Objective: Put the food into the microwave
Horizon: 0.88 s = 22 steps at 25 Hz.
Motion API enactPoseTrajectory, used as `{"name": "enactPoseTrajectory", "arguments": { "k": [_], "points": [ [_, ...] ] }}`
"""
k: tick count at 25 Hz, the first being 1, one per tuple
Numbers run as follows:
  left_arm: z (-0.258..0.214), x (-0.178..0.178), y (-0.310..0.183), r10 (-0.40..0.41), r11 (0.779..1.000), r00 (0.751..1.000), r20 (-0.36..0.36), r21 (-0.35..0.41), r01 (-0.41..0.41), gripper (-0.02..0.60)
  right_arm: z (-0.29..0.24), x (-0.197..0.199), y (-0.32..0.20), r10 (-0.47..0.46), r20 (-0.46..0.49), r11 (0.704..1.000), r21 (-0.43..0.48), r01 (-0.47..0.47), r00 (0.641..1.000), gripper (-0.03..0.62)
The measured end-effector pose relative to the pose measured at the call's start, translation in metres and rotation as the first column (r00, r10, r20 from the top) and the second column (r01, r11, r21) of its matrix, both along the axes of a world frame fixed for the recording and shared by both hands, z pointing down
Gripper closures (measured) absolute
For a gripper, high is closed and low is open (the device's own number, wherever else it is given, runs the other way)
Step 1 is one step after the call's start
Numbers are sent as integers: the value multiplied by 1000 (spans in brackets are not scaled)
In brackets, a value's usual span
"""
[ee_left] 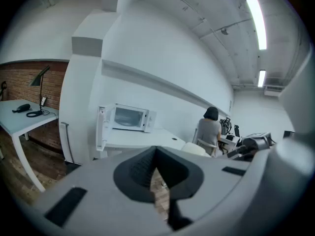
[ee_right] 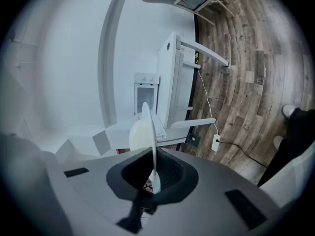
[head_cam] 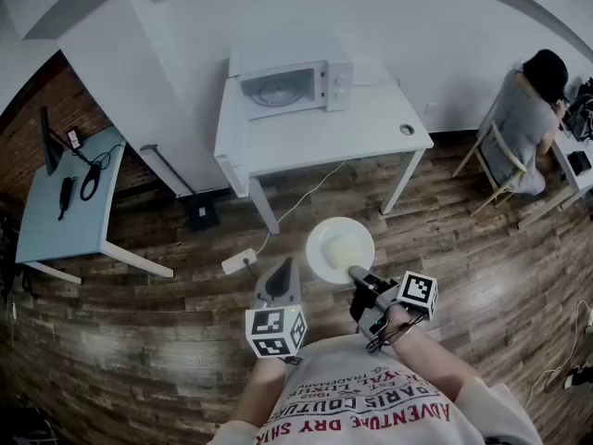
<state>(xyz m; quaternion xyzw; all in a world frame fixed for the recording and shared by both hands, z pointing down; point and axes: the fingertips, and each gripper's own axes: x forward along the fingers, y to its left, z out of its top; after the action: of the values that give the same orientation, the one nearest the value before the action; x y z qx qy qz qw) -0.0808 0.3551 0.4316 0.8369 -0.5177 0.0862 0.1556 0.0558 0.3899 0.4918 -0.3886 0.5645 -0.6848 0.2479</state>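
Note:
A white plate (head_cam: 322, 241) with pale food (head_cam: 343, 250) on it hangs over the wood floor, in front of the person's chest. My right gripper (head_cam: 358, 274) is shut on the plate's near rim. In the right gripper view the plate (ee_right: 146, 132) shows edge-on, clamped between the pads of that gripper (ee_right: 154, 174). My left gripper (head_cam: 281, 276) hovers just left of the plate, its jaws shut on nothing (ee_left: 156, 154). The white microwave (head_cam: 289, 83) stands on a white table (head_cam: 371, 123) ahead, its turntable visible; it also shows in the left gripper view (ee_left: 129, 118).
A person sits on a chair (head_cam: 505, 160) at the far right, facing a desk. A pale table (head_cam: 56, 221) with a lamp and cables stands at the left. A power strip (head_cam: 239, 260) and its cord lie on the floor before the white table.

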Motion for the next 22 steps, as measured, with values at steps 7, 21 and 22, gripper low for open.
{"name": "enactPoseTrajectory", "arguments": {
  "k": [7, 21, 22],
  "points": [
    [-8, -5, -5, -4, 999, 1000, -8, 47, 4, 578, -2, -4, -7, -14, -9, 1000, 18, 14, 1000, 574],
    [1, -20, -25, -2, 997, 1000, 9, 80, 1, 578, 9, -4, -31, -6, -19, 1000, -11, 6, 1000, 574],
    [3, -20, -30, -9, 997, 1000, 6, 73, 8, 578, 12, -2, -36, -6, -20, 1000, -22, 6, 1000, 574]
  ]
}}
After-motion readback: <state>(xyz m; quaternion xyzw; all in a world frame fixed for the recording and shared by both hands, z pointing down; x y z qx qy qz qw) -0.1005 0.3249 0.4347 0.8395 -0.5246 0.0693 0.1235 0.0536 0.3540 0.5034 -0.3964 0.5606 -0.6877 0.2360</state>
